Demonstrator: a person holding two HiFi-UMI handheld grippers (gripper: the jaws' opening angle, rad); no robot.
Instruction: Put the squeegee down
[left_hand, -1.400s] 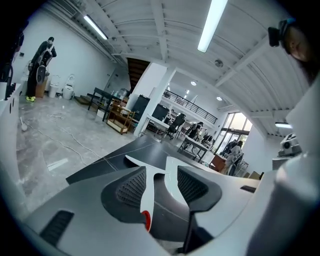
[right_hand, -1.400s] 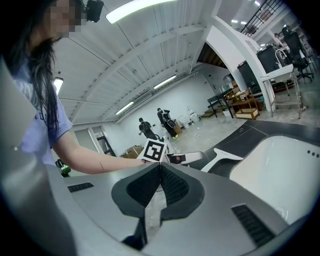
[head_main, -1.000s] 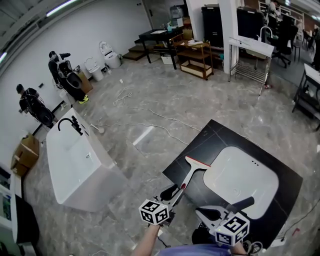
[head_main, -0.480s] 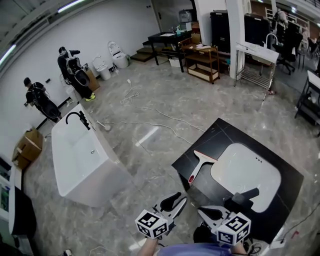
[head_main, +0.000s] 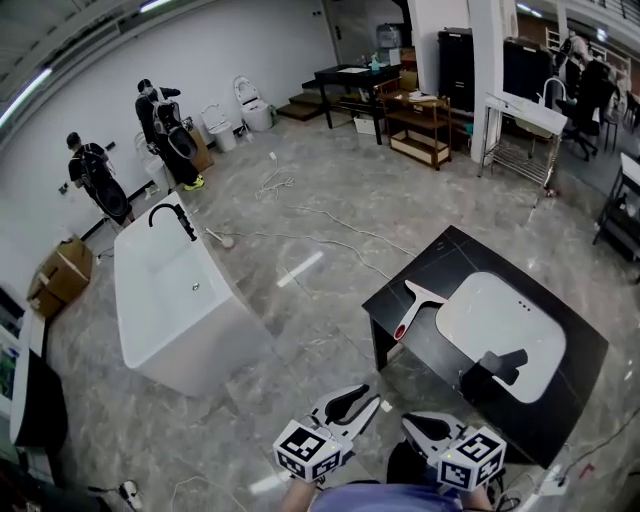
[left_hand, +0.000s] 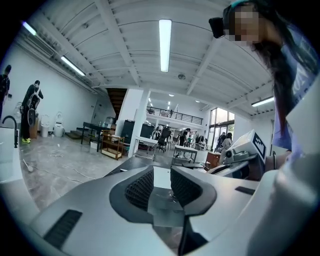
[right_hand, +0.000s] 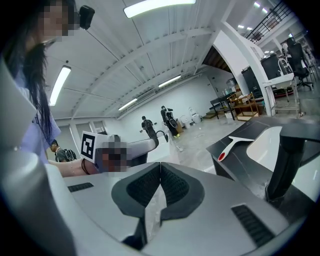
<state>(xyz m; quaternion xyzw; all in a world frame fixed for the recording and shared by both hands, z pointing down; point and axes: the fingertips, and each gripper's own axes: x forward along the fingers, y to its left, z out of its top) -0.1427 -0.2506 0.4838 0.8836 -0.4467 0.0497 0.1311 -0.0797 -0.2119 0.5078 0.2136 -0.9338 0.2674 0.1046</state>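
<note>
Squeegee is lying flat on the black countertop, just left of the white basin. The blade end is farther from the person and the red-tipped handle points back toward the counter's near-left edge. Nothing's touching it. A black faucet sits at the basin's near rim.

Both grippers hang well short of the basin, off the counter and over the grey floor. Left gripper has its jaws a small way apart with nothing between them. Right gripper has its jaws pressed together at the tips, and it's empty too. A white bathtub stands way off to the basin's left.
</note>
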